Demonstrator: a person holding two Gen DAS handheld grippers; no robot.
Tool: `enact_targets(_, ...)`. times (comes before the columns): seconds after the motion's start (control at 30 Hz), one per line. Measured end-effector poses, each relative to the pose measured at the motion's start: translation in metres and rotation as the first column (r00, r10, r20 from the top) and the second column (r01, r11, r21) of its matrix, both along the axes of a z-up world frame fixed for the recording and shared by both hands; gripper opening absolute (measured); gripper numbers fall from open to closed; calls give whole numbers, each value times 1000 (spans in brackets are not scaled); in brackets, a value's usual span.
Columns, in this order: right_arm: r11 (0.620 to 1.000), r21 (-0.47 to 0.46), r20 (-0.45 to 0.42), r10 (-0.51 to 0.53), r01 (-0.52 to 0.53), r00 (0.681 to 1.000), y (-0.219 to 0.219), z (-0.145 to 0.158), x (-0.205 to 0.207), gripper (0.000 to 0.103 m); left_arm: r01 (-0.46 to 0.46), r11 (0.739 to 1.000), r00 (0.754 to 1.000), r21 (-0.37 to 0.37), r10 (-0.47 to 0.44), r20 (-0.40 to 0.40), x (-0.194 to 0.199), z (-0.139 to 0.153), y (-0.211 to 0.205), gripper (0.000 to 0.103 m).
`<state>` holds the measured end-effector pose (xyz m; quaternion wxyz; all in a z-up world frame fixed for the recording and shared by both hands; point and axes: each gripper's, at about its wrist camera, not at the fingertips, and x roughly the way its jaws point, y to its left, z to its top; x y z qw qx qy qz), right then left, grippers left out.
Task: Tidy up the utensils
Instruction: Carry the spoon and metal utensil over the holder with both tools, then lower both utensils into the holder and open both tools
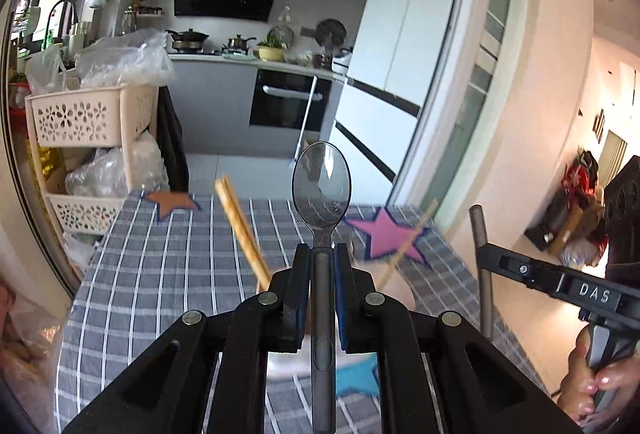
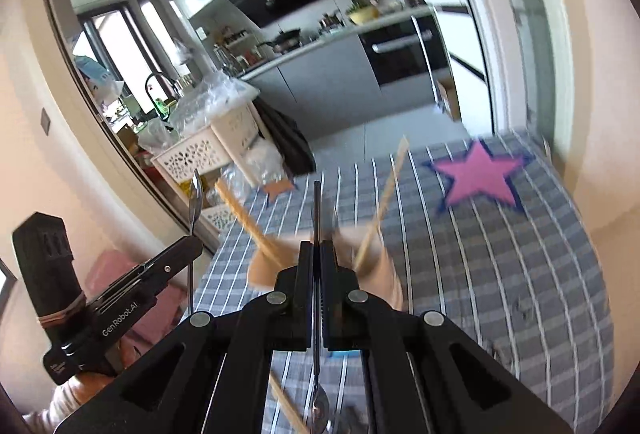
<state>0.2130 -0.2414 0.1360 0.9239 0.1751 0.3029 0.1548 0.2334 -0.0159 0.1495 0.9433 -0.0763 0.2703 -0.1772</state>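
A translucent grey spoon (image 1: 322, 189) is standing upright above the checked bench (image 1: 160, 274), its handle clamped between the pads of the left tool (image 1: 322, 254) and its bowl facing the camera; the handle's lower end is running out of the frame. The right tool (image 2: 317, 250) is closing tight on a thin dark utensil (image 2: 317, 209) whose handle is pointing up, its lower end blurred and half hidden beneath the tool. Below them, wooden chopsticks (image 1: 240, 222) are leaning in a tan holder (image 2: 264, 266) smeared by motion. Pink (image 2: 478, 175), orange (image 1: 172, 203) and partly covered blue (image 1: 360, 374) stars are marking the cloth.
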Motion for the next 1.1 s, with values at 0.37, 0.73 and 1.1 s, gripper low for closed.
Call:
enact_targets(0.37,994,-99,158,-23,38,987,30,8,70,3,-71,996,996,-47,73,47,61,-13,-6,44)
enact_targets(0.73,974,-215,244,-21,76,970,48,-31,86,3,-111,994,984,-11,112,140,67,-52,-26,44)
enact_targets(1.1,955,-297,243,52,24,969,58,-73,69,3,-129,980,978,153,101,181,41,-87,-44,44)
